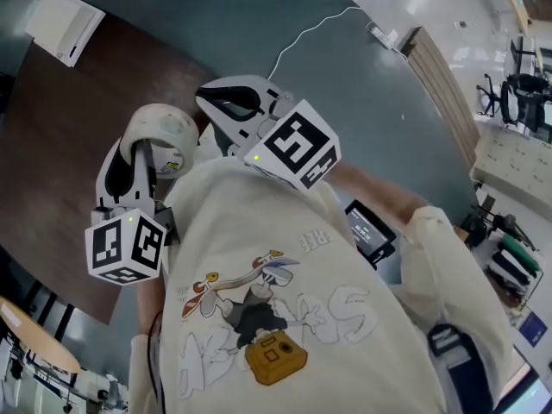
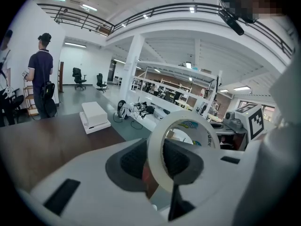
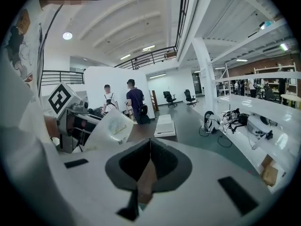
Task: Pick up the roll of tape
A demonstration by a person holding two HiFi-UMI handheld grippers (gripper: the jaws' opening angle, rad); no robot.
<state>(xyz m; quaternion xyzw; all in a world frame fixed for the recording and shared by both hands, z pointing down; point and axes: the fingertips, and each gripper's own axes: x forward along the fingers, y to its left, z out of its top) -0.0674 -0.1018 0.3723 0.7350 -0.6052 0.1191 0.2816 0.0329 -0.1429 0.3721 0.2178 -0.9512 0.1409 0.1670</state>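
At the left centre of the head view, the left claw (image 1: 142, 149) is clamped on the wall of the roll of tape (image 1: 166, 130), held up above the brown surface (image 1: 52, 145), while the right claw (image 1: 226, 103), just to its right, is closed on nothing.

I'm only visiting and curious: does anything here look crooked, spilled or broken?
Nothing stands out. The roll of tape looks whole and is clamped in the left claw, clear of the brown table. The right claw is shut and empty.
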